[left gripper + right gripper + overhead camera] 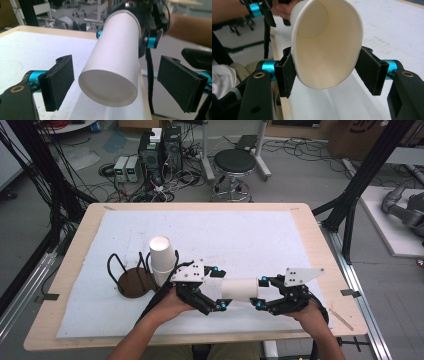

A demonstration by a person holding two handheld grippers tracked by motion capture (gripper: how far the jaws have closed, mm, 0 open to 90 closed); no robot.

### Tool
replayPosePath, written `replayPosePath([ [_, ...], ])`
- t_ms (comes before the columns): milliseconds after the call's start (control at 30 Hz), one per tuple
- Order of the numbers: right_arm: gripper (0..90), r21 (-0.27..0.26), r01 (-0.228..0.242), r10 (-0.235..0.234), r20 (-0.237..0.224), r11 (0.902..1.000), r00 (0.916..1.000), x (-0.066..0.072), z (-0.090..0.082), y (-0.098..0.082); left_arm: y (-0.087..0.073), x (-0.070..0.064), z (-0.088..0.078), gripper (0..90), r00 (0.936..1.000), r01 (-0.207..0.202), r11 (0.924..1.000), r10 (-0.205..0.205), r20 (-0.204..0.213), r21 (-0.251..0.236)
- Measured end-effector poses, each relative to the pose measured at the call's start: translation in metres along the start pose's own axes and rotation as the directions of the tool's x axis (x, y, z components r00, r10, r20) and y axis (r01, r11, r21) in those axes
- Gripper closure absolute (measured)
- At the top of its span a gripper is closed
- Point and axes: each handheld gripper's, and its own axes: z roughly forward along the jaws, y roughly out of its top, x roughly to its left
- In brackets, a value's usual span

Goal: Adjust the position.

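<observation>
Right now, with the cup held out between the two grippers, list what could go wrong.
1. The right gripper squeezes the paper cup at its open rim, already pressed oval; more force could crease it.
2. The left gripper has its jaws open, clear of the cup's base, so one grip carries it; it may sag or slip.
3. The cup stack in the wire holder stands close beside the left hand; a swing could tip it.

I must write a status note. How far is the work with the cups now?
Done: a cup stack stands in the wire holder. In hand: the right gripper squeezes the mouth of a single cup, held sideways; the left gripper is open around its base. Left, probably: bringing this cup to the stack.
</observation>
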Motion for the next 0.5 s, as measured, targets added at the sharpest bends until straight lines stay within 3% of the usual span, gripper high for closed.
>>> replayPosePath([
  [133, 36.1, 0.072, 0.039, -0.040, 0.018, 0.9967, 0.9990, -0.001, -0.005, 0.014, 0.007, 0.003, 0.004, 13.9, 0.9999, -0.012, 0.9987, 0.012, 0.005, 0.050],
  [300, 35.9, 0.162, 0.077, -0.083, 0.030, 0.9838, 0.9961, 0.001, -0.009, 0.031, 0.011, 0.006, 0.007, 14.2, 0.9998, -0.020, 0.9958, 0.020, 0.002, 0.089],
  [500, 35.7, 0.282, 0.144, -0.160, 0.033, 0.9486, 0.9866, 0.005, -0.009, 0.051, 0.014, 0.009, 0.011, 14.4, 0.9996, -0.026, 0.9918, 0.025, 0.011, 0.125],
])
